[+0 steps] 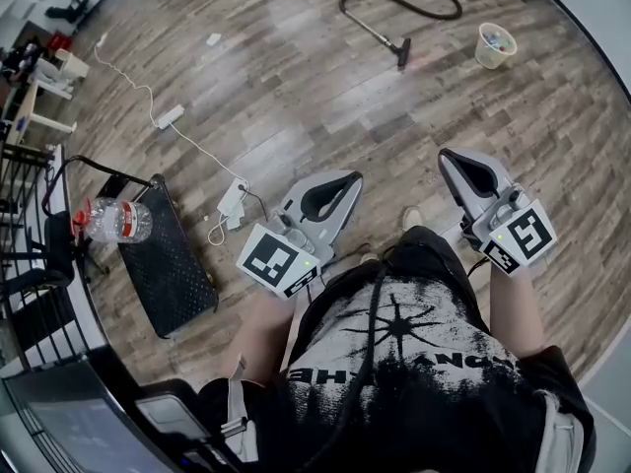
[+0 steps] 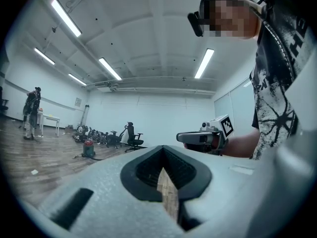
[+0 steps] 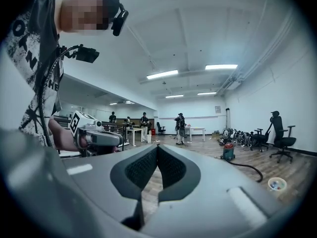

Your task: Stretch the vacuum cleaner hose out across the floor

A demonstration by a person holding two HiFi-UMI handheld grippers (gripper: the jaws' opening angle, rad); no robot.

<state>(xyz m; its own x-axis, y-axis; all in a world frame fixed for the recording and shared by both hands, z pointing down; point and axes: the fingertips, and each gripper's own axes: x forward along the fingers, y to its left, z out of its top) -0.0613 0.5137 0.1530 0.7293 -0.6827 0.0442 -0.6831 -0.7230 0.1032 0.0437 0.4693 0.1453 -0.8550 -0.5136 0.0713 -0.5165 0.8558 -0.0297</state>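
My left tongs and right tongs: both clenched, empty, carried level before me, idle by my judgement until the work is reached. Hose: looped toward the floor's far edge, well apart, not yet stretched.

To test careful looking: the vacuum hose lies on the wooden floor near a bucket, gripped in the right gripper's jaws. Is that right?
No. The hose lies near the bucket, but untouched; the right gripper is shut on nothing, as the head view shows.

At twelve o'clock in the head view, the vacuum hose runs off the top edge. The contents of the cup at one o'clock are too small to tell.
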